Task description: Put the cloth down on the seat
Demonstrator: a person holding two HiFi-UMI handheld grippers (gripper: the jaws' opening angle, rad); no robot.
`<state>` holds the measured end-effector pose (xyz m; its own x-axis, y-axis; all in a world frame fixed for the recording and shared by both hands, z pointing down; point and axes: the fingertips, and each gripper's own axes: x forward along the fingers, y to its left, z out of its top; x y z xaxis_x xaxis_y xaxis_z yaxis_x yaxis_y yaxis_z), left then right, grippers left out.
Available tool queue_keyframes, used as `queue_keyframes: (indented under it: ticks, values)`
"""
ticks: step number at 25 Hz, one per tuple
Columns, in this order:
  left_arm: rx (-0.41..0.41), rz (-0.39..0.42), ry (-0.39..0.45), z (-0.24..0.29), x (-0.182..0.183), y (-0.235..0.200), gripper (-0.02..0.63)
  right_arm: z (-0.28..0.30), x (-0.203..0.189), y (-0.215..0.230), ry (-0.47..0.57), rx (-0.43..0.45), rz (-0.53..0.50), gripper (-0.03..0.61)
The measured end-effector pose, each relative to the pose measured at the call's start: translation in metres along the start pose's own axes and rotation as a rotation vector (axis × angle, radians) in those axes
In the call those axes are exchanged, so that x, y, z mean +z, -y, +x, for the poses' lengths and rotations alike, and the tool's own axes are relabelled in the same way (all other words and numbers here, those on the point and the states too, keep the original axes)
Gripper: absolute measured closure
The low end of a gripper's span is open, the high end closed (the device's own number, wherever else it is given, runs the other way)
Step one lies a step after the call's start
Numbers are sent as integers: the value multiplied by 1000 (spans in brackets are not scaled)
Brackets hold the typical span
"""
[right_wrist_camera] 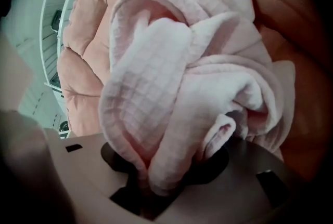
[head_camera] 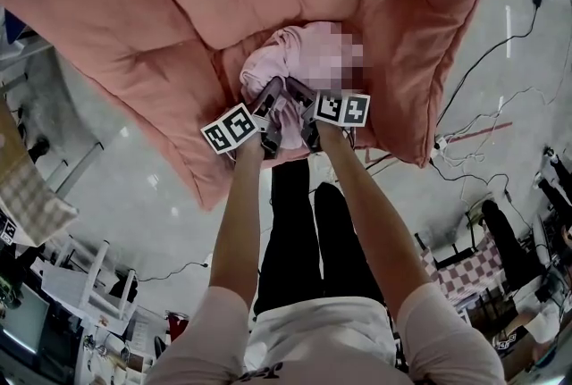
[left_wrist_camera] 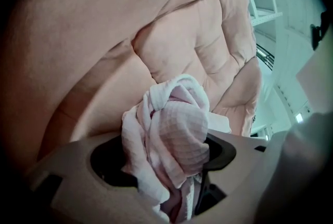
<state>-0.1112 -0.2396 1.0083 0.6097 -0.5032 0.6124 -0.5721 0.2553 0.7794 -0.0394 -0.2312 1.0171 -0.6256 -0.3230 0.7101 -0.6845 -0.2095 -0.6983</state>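
The left gripper (head_camera: 265, 106) has its fingers (left_wrist_camera: 62, 186) closed on a bunched fold of the pink cloth (head_camera: 290, 57), which stands up between them. The cloth sits crumpled in the hollow of the pink cushioned seat (head_camera: 161, 8), between both grippers. To the right, just beside the left one, the right gripper (head_camera: 302, 102) pinches another fold low between its fingers.
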Motion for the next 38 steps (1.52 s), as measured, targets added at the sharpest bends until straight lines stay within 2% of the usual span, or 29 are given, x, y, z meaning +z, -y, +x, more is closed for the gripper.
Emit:
queue_keyframes:
  ticks: [5, 12, 20, 24, 28, 32, 38]
  values:
    - [38, 10, -28, -11, 2, 7, 250, -18, 1, 1, -22, -54, -34, 290]
    - [93, 68, 2, -49, 10, 26, 235, -68, 6, 0, 29, -173, -122, 261]
    - [111, 108, 44, -107, -9, 60, 235, -132, -2, -27, 110, -136, -137, 261]
    - [125, 209, 34, -135, -24, 79, 235, -161, -11, -43, 115, -177, -226, 261]
    - [155, 333, 29, -162, -41, 103, 236, -200, -10, -66, 143, -226, -396, 261]
    - [165, 426, 103, -193, -37, 137, 236, -234, -5, -96, 209, -251, -544, 262]
    - [142, 550, 244, -248, -31, 207, 236, -299, 2, -145, 362, -206, -574, 262]
